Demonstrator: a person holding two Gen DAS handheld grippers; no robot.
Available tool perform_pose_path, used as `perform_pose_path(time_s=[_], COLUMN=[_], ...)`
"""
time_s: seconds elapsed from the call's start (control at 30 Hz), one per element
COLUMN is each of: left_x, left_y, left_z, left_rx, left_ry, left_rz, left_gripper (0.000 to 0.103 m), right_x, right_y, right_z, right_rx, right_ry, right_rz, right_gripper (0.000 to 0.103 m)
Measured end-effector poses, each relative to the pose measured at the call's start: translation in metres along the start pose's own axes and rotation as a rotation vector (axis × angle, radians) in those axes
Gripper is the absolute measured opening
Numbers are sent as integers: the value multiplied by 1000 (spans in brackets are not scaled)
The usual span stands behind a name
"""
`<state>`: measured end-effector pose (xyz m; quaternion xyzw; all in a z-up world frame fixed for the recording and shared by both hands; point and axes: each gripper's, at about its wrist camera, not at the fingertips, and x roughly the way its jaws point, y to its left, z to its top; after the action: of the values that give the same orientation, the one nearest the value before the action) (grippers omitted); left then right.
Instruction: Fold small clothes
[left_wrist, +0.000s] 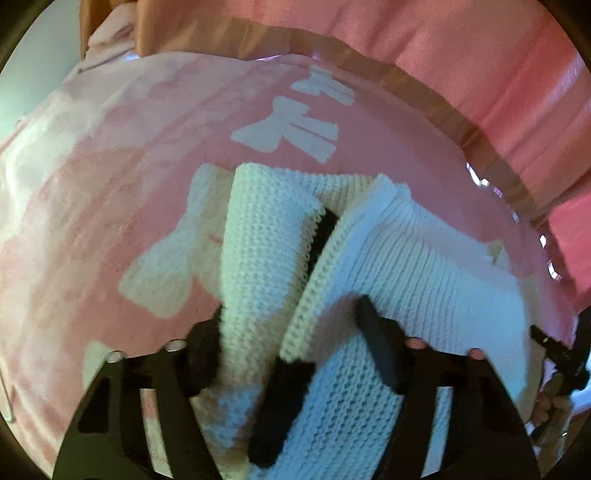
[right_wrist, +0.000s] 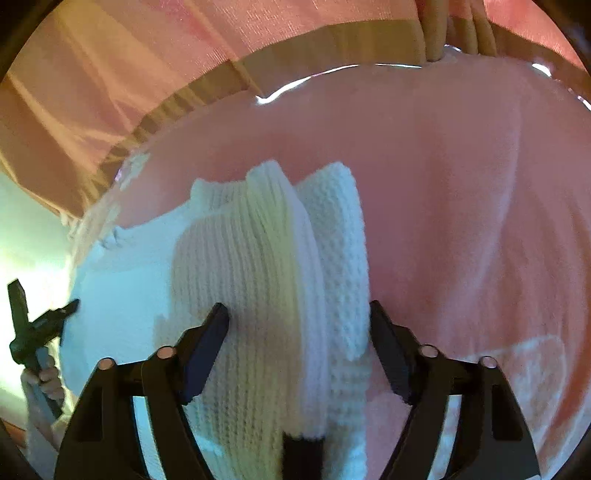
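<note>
A white knitted garment (left_wrist: 369, 266) with black trim lies bunched on a pink table cover (left_wrist: 110, 184). My left gripper (left_wrist: 291, 314) stands open over it, with raised folds of the knit between its fingers (left_wrist: 373, 325). In the right wrist view the same garment (right_wrist: 258, 258) rises in a thick fold between the open fingers (right_wrist: 218, 321) of my right gripper (right_wrist: 299, 314). The fingers sit beside the fold without pinching it. The other gripper (right_wrist: 29, 328) shows at the far left, held in a hand.
The pink cover (right_wrist: 461, 184) has white printed shapes (left_wrist: 295, 125). The table's far edge (left_wrist: 424, 92) runs along a pink curtain (left_wrist: 443, 37). The right gripper (left_wrist: 565, 354) shows at the right edge of the left view.
</note>
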<state>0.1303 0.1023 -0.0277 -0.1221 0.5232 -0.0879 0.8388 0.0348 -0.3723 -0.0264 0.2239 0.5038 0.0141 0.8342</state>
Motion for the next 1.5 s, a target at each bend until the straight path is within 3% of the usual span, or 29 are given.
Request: perform_pose_path(time_s=[0.03, 0.07, 0.13, 0.23, 0.3, 0.33, 0.4, 0.53, 0.6, 0.67, 0.77, 0.9, 1.0, 1.1, 1.17, 1.23, 1.5], left_x=[0, -3, -12, -26, -10, 3, 2, -7, -8, -9, -9, -7, -6, -6, -6, -6, -5], left_y=[0, -2, -12, -32, -29, -23, -22, -12, -9, -7, -7, -7, -8, -6, -5, -7, -8], left_z=[2, 3, 4, 0, 1, 3, 3, 3, 2, 3, 0, 1, 1, 4, 5, 5, 3], left_rx=[-6, -1, 50, 159, 153, 125, 107, 31, 0, 5, 14, 5, 6, -9, -9, 0, -9], left_ry=[-6, -21, -76, -170, -121, -74, -86, -94, -90, -89, -86, -80, -77, -71, -72, -72, -62], left_rz=[-22, -27, -11, 43, 98, 114, 101, 68, 57, 58, 70, 69, 72, 68, 73, 89, 91], left_gripper=[39, 27, 23, 23, 24, 25, 29, 37, 39, 39, 40, 42, 44, 49, 50, 52, 60], right_x=[0, -1, -17, -33, -10, 3, -2, -48, -64, -59, -16, 75, 77, 46, 31, 26, 50], right_y=[1, 0, 9, 23, 14, 11, 11, 36, 71, 110, 165, 196, 204, 211, 215, 217, 217], right_z=[2, 2, 2, 4, 4, 2, 2, -5, -11, -18, -25, -18, -9, -14, -22, -32, -42], right_rx=[-6, -2, -43, -93, -95, -97, -80, -84, -161, -249, -339, -388, -385, -378, -397, -398, -375], right_ry=[-5, -13, -85, -165, -97, -48, -68, -231, -270, -233, -91, 47, 20, -19, -58, -52, 27], right_rz=[17, 37, 17, 9, -98, -133, -140, -238, -173, -102, 53, -39, -72, -34, -67, -68, -103], right_gripper=[23, 21, 18, 18, 21, 29, 32, 39, 39, 39, 31, 28, 27, 25, 25, 20, 19])
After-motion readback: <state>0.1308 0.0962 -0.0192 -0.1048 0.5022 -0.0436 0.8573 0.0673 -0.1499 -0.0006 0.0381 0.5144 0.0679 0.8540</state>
